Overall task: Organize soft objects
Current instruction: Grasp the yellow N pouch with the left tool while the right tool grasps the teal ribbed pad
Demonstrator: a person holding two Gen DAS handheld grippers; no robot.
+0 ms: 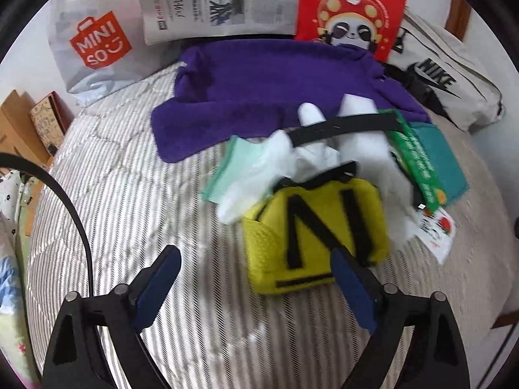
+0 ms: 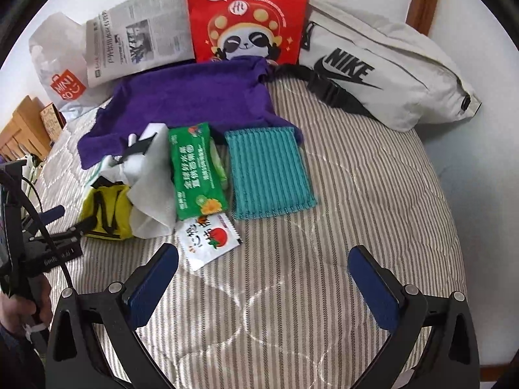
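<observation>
Both the left gripper (image 1: 256,270) and right gripper (image 2: 263,270) hover wide-fingered and empty over the striped bed (image 2: 356,194), the left's right finger (image 1: 352,287) overlapping the yellow pouch (image 1: 311,227).

My views are evenly lit, soft shadows under my tools; the left one smears with motion blur, edges bulge fisheye-dark.

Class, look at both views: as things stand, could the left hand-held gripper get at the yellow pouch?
Probably yes. The left hand-held gripper is open just above the yellow pouch, nothing between them; only white cloth overlaps its far edge.
</observation>
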